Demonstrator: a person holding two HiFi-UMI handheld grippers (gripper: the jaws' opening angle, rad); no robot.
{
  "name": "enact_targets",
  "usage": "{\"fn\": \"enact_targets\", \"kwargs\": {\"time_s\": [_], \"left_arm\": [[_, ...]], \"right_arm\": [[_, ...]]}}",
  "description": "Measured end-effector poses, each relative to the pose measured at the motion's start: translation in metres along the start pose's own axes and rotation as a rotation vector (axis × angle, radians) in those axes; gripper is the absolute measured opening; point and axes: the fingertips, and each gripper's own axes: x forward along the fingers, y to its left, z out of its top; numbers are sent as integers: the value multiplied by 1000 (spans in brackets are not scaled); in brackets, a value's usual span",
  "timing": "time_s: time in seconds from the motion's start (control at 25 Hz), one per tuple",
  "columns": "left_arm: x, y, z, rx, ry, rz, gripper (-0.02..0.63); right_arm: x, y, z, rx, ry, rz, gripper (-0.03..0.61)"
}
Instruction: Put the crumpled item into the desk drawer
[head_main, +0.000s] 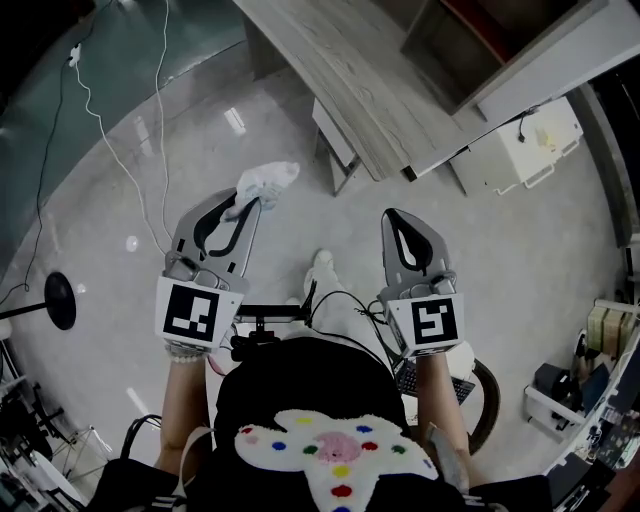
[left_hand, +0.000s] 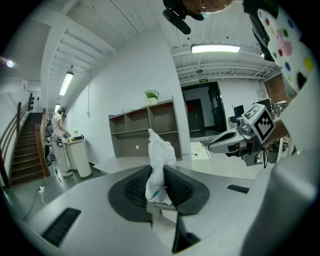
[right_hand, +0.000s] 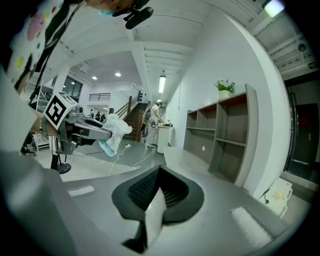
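The left hand-held gripper (head_main: 244, 206) pinched the crumpled item (head_main: 268, 181) and should have kept that grip. The right hand-held gripper (head_main: 397, 222), clenched and empty, was free to open the drawer at the far tabletop (head_main: 340, 60).

Side by side over the floor (head_main: 500, 260): left tongs (head_main: 245, 203) at left, right tongs (head_main: 398, 218) at right. The crumpled item (head_main: 268, 181) sits between the left jaws, sticking out forward. The desk (head_main: 330, 70) is ahead of both, with the shelf unit (head_main: 470, 40) behind it. A cable (head_main: 110, 140) lies on the floor at far left.
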Motion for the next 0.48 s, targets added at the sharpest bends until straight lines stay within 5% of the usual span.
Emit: {"fn": "enact_targets", "kwargs": {"time_s": [0.48], "left_arm": [[69,19,16,-25,19,80,67]], "right_arm": [[64,-59,-2,18,12,85,9]]}}
